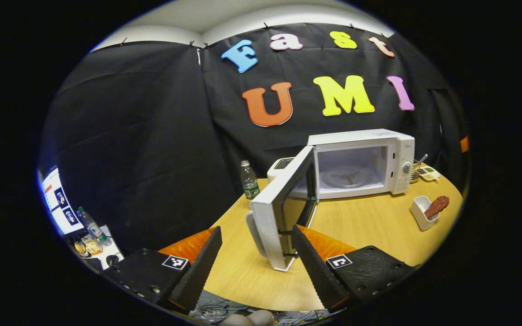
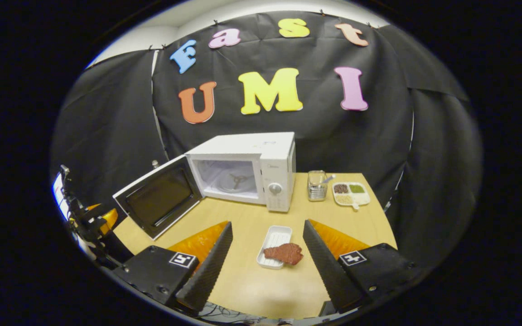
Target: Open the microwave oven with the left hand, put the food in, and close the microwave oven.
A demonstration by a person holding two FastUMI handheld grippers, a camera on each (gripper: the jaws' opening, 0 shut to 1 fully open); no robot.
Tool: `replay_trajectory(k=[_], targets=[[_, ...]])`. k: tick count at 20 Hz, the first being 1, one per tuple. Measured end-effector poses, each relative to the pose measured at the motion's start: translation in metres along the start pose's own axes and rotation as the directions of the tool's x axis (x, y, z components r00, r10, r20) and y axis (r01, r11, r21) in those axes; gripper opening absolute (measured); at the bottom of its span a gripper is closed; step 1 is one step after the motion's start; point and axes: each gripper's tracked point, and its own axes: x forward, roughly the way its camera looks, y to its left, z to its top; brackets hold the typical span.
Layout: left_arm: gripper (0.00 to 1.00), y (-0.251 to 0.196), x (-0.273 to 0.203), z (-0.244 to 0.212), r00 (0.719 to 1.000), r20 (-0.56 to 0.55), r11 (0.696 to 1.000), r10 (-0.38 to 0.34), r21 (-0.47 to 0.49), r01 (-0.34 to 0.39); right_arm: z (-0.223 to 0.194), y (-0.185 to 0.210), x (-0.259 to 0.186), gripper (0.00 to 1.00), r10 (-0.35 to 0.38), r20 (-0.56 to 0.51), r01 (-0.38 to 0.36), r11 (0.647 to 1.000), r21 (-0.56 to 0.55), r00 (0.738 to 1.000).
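Between our right gripper's parted fingers at twelve o'clock, we judge the brown meat slab soft and slippery, so we would grip its white rectangular tray's rigid rim, left gripper likewise agape.

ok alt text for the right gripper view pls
The open right tongs frame a white tray holding a brown piece of food on a wooden table. Behind it, a white microwave stands with its door swung open.
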Motion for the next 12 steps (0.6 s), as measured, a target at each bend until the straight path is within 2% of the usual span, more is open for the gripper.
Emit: replay_trajectory(k=[1, 2, 3, 8, 12], targets=[[0.95, -0.010, -0.001, 0.005, 1.000, 0.005, 1.000, -0.011, -0.005, 0.011, -0.014, -0.010, 0.007, 0.88, -0.004, -0.039, 0.004, 1.000, 0.016, 0.999], [0.95, -0.019, -0.004, 0.012, 1.000, 0.008, 1.000, -0.023, -0.009, 0.023, -0.028, -0.023, 0.015, 0.98, -0.005, -0.069, 0.007, 1.000, 0.027, 0.998], [0.95, -0.028, -0.006, 0.018, 0.999, 0.011, 0.999, -0.032, -0.009, 0.032, -0.041, -0.032, 0.023, 0.85, -0.002, -0.097, 0.007, 0.999, 0.052, 0.995], [0.95, -0.069, -0.012, 0.054, 0.998, 0.024, 0.997, -0.064, -0.030, 0.065, -0.086, -0.050, 0.065, 0.79, 0.088, -0.215, -0.048, 0.982, 0.183, 0.973], [0.95, -0.095, -0.013, 0.079, 0.997, 0.037, 0.998, -0.061, -0.005, 0.061, -0.106, -0.063, 0.099, 0.71, 0.161, -0.279, -0.087, 0.962, 0.261, 0.947]])
